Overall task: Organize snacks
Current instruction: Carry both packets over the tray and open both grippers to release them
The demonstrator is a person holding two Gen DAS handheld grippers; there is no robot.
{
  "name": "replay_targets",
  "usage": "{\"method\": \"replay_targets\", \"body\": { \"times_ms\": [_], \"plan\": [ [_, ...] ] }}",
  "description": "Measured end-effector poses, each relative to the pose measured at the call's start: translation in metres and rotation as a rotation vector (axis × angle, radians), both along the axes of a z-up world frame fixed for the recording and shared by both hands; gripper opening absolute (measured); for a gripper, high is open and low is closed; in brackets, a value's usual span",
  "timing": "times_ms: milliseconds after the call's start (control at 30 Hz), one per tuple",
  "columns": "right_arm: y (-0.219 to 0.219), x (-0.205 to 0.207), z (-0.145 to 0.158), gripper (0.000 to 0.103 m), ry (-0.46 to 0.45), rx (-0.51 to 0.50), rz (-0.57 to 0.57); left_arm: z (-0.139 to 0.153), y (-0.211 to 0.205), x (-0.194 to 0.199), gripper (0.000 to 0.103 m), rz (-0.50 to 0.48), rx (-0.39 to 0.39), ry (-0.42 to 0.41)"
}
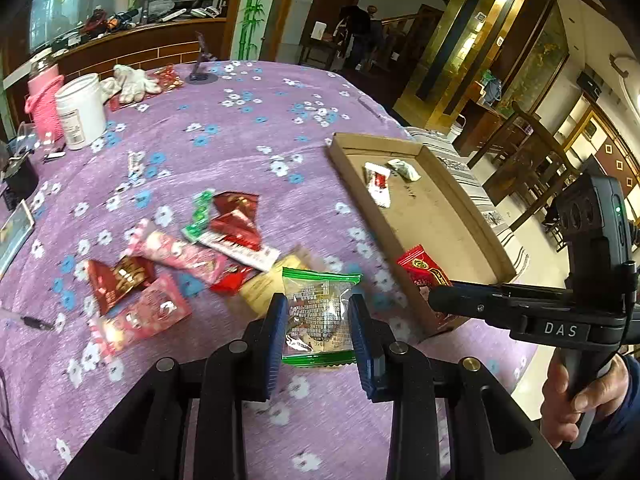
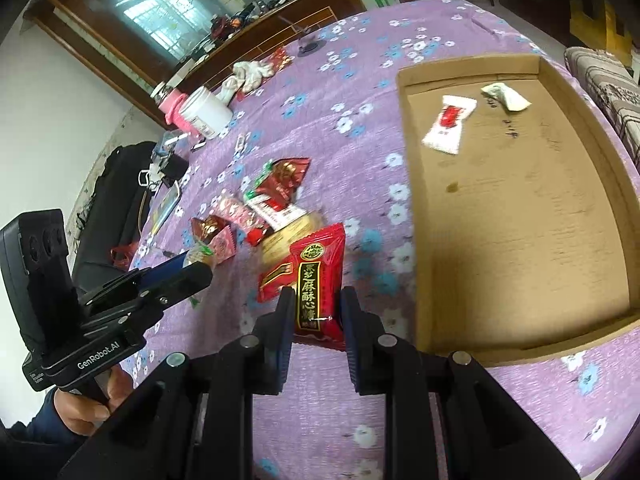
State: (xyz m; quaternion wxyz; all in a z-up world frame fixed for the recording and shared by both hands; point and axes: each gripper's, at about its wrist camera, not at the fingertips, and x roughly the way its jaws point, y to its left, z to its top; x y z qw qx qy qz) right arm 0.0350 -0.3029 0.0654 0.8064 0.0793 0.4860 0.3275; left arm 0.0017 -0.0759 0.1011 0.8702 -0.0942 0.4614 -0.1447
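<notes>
**Both grippers loaded beside the box**

My left gripper pinches a green-edged clear packet; my right gripper clamps a red packet. Both hang above the purple tablecloth, near the cardboard box, which seems to hold two small sweets.

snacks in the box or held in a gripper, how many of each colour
white packets in the box: 2
red packet in the right gripper: 1
clear green-edged packet in the left gripper: 1
total: 4
</notes>
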Motion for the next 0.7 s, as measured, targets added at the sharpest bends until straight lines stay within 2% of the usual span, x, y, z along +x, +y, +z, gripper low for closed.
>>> {"method": "replay_targets", "body": {
  "times_ms": [167,433,700],
  "plan": [
    [-0.023,0.015,0.002,0.022,0.004,0.025,-0.042,0.005,-0.027,0.017,0.032,-0.051,0.013,-0.001],
    [-0.068,0.044,0.003,0.022,0.008,0.070,-0.120,0.008,-0.093,0.049,0.032,-0.150,0.024,0.020],
    [-0.107,0.074,-0.008,0.022,0.047,0.035,-0.176,0.001,-0.151,0.073,0.032,-0.198,0.013,0.027]
  ]
}}
